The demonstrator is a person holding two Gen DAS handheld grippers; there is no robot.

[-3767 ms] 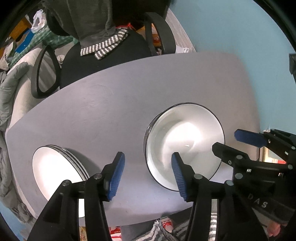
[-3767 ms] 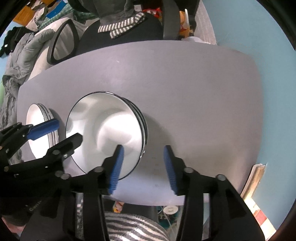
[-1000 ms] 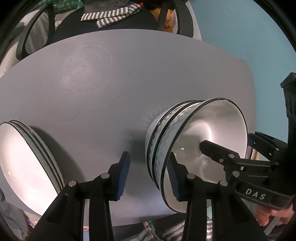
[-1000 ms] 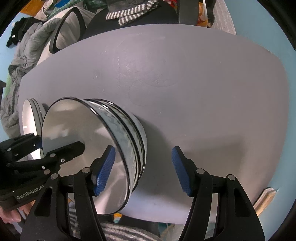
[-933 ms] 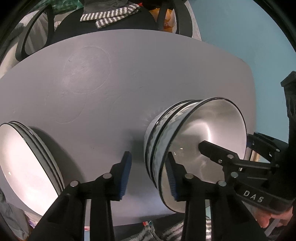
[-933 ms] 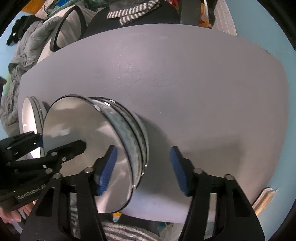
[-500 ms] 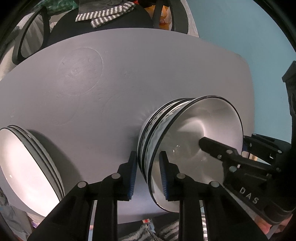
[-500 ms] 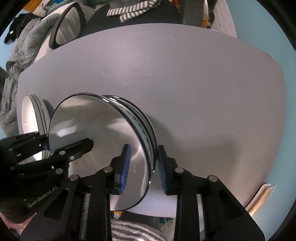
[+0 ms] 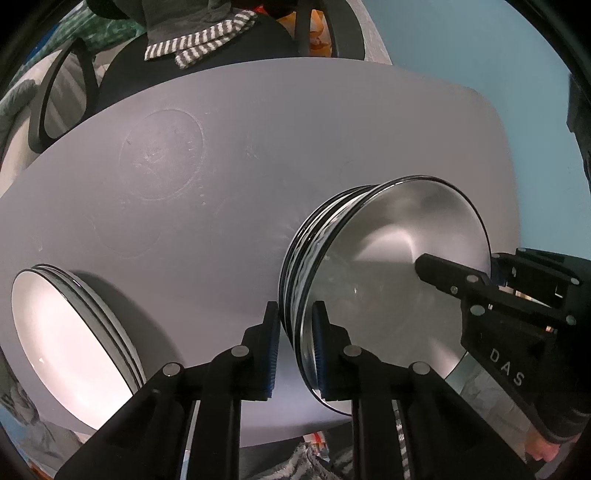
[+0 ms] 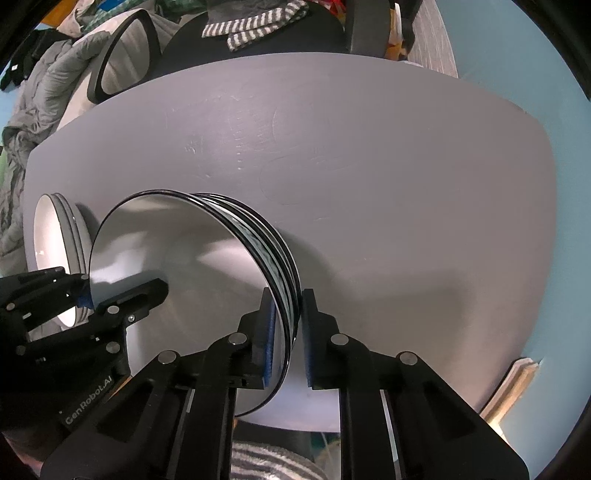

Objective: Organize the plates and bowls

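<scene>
The left gripper (image 9: 295, 347) points steeply down at the grey table (image 9: 258, 147); its jaws have just been closing and now pinch the near-left rim of the stack of bowls (image 9: 388, 280), one blue pad inside the top bowl and the other against the outer wall; the right gripper (image 10: 286, 339) points straight down and has likewise just been closing, its pads now clamped over the opposite rim of the same stack, one pad inside and one outside; so the stack sits directly ahead of both grippers, between the two, near the table's front edge; each gripper shows in the other's view, reaching into the top bowl from the far side; a stack of plates (image 9: 66, 339) lies on the table to the left of the left gripper, well apart from the bowls; beyond the table's far edge stands a black chair (image 10: 258, 40) with a striped cloth (image 10: 255, 26) draped on it.
</scene>
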